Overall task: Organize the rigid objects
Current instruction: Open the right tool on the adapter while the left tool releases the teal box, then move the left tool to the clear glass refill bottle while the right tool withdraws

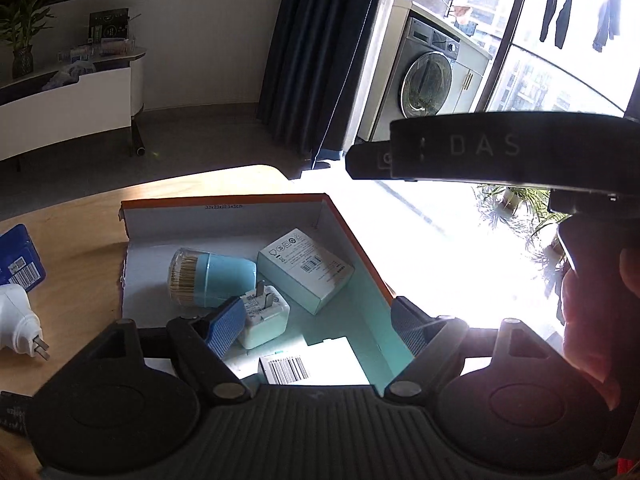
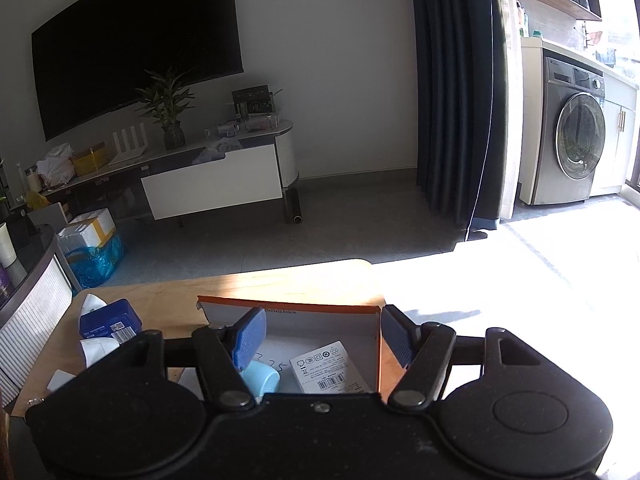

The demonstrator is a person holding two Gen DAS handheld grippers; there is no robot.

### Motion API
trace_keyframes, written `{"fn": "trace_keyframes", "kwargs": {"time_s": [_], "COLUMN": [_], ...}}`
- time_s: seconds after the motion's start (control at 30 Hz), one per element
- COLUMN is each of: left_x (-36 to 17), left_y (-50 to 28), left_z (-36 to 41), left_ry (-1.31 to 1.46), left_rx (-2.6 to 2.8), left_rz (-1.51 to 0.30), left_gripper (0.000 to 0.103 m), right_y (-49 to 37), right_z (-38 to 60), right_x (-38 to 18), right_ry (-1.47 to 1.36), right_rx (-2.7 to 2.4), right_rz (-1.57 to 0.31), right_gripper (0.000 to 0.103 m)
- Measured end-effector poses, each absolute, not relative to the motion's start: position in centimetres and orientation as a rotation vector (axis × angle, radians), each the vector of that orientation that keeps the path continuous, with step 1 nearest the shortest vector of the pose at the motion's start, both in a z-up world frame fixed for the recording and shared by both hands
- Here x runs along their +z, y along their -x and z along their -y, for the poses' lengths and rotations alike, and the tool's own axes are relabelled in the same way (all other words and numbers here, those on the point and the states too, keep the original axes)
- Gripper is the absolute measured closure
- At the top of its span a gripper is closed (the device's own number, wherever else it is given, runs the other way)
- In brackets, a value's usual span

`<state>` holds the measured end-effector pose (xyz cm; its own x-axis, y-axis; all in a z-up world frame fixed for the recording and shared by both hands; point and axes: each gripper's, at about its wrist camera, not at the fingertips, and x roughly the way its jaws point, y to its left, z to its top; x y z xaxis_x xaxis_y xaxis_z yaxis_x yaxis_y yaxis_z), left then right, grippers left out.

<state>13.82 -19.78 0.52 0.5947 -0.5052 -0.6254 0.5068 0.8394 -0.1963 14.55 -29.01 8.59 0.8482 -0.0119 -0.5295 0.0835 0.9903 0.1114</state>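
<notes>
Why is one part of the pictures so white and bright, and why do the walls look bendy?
In the left wrist view, sun through the window washes the floor beside the box out to plain white. In the right wrist view, the same glare covers the floor on the right, while the TV side stays dim. In both views the fisheye lens curves straight lines.

The left wrist view looks steeply down, from close above, into the orange-edged box (image 1: 224, 220) in the frame centre. The right wrist view faces the room from further back, with the box low in the frame. Both views share the box, wooden table (image 2: 168, 300) and washing machine (image 2: 576, 148).
</notes>
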Motion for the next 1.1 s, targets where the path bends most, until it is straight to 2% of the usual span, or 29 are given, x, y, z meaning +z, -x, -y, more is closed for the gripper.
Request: {"fn": "trace_keyframes", "kwargs": {"time_s": [0.23,0.43,1.1], "left_x": [1.9,2.7,3.3], "left_y": [-13.4,-12.9,-11.3], "left_z": [16.8,14.6,9.7], "left_ry": [-0.027,-0.037,0.020], "left_rx": [-0.450,-0.358,-0.249], "left_rz": [-0.709,-0.706,-0.692], "left_gripper": [0.016,0.007,0.007], "right_y": [-13.5,-12.7,-12.9], "right_z": [27.8,26.8,21.8], "right_x": [8.4,8.0,7.1], "right_ry": [-0.135,-0.140,-0.110], "right_rx": [-0.062,-0.053,0.048], "right_rz": [-0.564,-0.580,-0.628], "right_gripper": [0.023,0.020,0.020]}}
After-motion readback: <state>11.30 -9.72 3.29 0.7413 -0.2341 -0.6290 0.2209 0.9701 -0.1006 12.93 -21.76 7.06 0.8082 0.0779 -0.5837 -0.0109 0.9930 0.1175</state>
